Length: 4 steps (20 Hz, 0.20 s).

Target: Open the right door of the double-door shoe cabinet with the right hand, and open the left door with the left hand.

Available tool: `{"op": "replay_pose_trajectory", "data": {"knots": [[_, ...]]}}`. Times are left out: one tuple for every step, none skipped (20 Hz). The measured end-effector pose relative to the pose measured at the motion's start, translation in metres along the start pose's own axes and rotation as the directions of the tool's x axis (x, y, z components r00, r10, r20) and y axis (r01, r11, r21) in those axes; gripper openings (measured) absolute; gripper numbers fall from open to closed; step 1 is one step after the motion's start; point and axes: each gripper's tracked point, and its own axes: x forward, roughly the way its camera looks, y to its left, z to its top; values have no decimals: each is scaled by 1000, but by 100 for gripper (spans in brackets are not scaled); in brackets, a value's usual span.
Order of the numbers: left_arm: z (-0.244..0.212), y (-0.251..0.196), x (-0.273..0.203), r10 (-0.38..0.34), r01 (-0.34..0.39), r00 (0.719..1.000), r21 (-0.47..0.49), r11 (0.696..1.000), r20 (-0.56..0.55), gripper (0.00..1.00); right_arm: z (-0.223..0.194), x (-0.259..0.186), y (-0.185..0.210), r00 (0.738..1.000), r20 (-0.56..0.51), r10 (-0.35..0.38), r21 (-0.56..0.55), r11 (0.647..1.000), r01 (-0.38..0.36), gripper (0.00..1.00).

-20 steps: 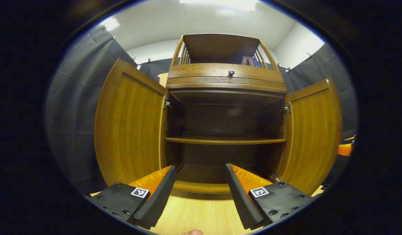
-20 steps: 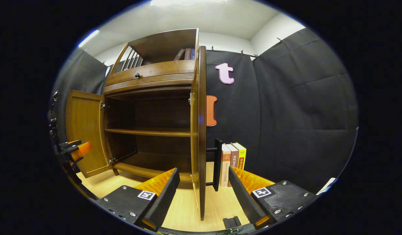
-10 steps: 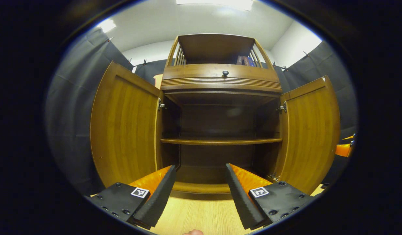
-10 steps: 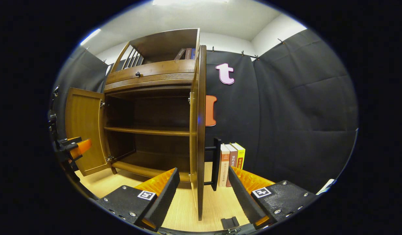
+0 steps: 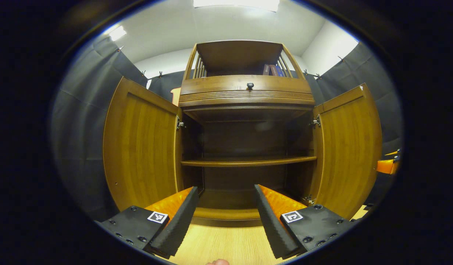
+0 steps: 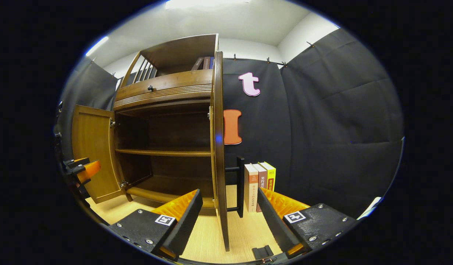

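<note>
Left gripper view: your left gripper (image 5: 223, 217) and right gripper (image 6: 230, 221) gape empty; left door (image 5: 142, 147) and right door (image 5: 349, 147) stand open; rigid, hinged panels, best taken at the bar handle (image 6: 240, 186)

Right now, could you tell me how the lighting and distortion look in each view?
Left gripper view: ceiling light blown out, cabinet interior dim, doors bowed by the fisheye. Right gripper view: sharp, right door edge-on and curved, small blue glint on its edge.
</note>
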Motion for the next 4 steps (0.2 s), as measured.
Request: {"op": "replay_pose_trajectory", "data": {"knots": [[0,0,0,4,-4,1000,-1,1000,-3,93,0,1,1,1000,1,2,0,1000,-2,99],[-1,1,0,7,-7,1000,-3,1000,-7,93,-1,2,2,1000,0,5,-1,1000,-5,99],[-1,2,0,9,-9,1000,-6,1000,-9,93,-2,3,3,1000,-1,8,-3,1000,-8,99],[-1,2,2,8,-8,1000,-9,1000,-11,93,-3,3,4,1000,-4,11,-5,1000,-11,99]]}}
